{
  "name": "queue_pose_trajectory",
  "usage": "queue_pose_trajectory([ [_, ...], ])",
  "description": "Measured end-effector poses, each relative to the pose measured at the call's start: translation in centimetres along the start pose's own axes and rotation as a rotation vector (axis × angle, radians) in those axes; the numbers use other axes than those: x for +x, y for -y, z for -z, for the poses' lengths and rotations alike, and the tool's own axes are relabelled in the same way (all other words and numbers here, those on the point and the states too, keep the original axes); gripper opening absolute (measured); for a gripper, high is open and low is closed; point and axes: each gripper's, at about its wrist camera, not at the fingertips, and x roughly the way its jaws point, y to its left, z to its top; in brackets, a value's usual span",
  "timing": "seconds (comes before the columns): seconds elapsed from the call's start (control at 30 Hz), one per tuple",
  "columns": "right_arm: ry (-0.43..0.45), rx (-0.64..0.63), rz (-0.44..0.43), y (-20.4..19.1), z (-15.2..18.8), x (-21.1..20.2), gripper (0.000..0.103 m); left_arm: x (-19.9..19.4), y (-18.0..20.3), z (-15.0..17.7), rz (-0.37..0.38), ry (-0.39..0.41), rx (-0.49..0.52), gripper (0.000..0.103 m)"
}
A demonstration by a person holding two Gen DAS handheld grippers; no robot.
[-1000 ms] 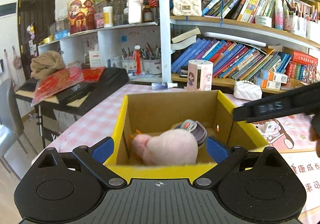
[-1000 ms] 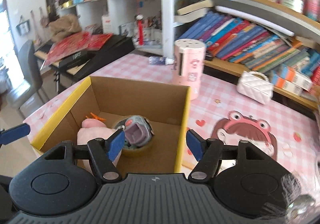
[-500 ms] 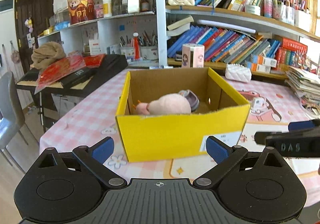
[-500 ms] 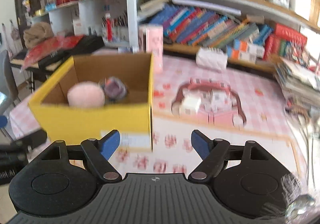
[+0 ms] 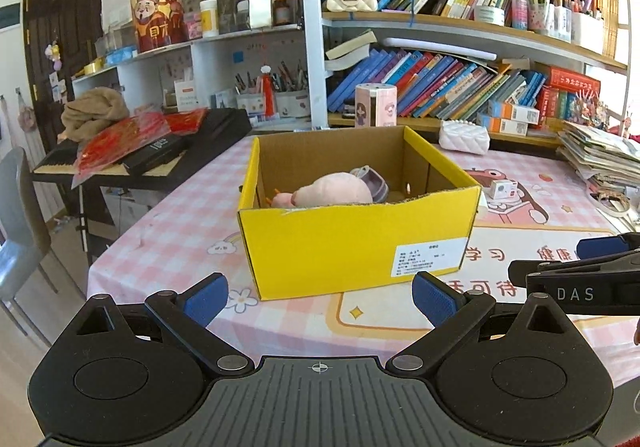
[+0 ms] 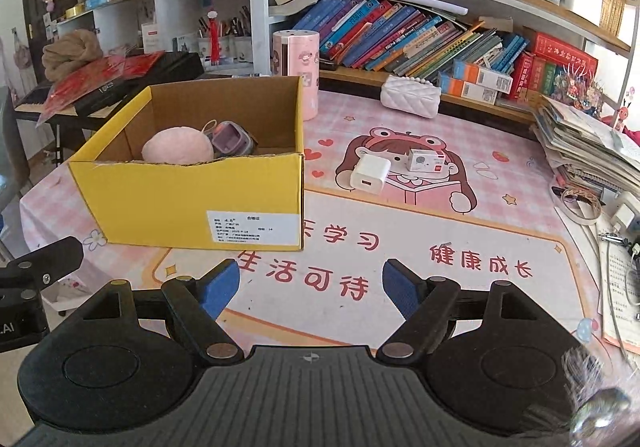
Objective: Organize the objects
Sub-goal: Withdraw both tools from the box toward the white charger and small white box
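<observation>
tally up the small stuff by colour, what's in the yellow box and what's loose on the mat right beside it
Pink: 1, the plush toy in the yellow box
Purple: 1, the watch in the box
White: 2, the charger plug and the small carton on the mat
Total: 4

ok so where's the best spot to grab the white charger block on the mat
Take the white charger block across its two flat side faces, coming from above and in front with the right tool, which is open and empty. It rests tilted on the mat, port face toward the camera, with clear space on both sides; the small white box sits apart behind it.
</observation>
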Motion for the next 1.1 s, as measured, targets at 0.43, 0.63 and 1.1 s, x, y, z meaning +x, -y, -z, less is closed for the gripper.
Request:
queue_pose_trajectory([
  [0.43,-0.016,0.013,0.017,0.3,1.8,-1.6,0.078,-0.8,1.2,0.8,0.033,-0.019,0.053,0.1],
  [0.63,-0.042,0.031,0.024,0.9,2.7,-2.1,0.078,-0.6,2.2,1.0,0.062,-0.037,0.074,0.1],
  [1.1,-0.109,0.125,0.09,4.8,4.7,-2.2,0.082,0.9,6.6,1.0,0.164,-0.077,0.17,0.1],
])
